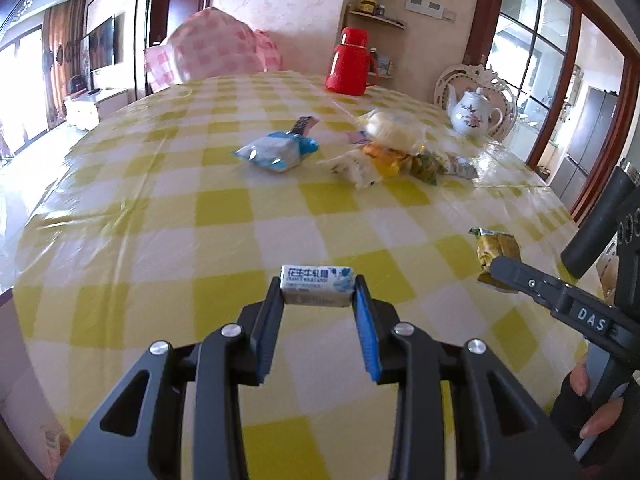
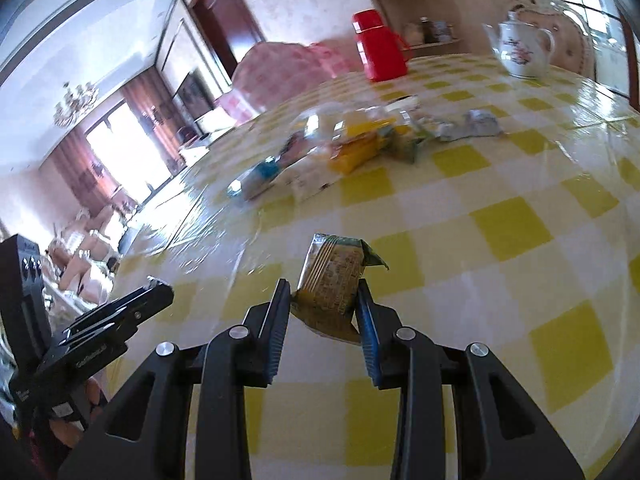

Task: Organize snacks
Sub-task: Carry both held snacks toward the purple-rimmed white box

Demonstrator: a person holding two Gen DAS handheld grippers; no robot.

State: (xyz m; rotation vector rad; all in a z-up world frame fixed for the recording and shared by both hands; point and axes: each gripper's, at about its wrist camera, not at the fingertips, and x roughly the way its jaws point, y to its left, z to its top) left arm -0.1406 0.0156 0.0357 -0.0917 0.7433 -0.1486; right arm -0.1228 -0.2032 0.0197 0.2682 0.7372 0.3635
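Yellow-and-white checked tablecloth [image 1: 224,208], red flask [image 1: 349,62], white floral teapot [image 1: 474,110], pink gingham cushion [image 1: 216,46]

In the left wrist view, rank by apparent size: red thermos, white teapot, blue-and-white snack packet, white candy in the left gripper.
1. red thermos
2. blue-and-white snack packet and white teapot, too alike to rank
3. white candy, though nearest the camera

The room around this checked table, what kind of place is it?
Probably a home dining room: a yellow checked tablecloth, a floral teapot and red thermos on it, and a television beyond.
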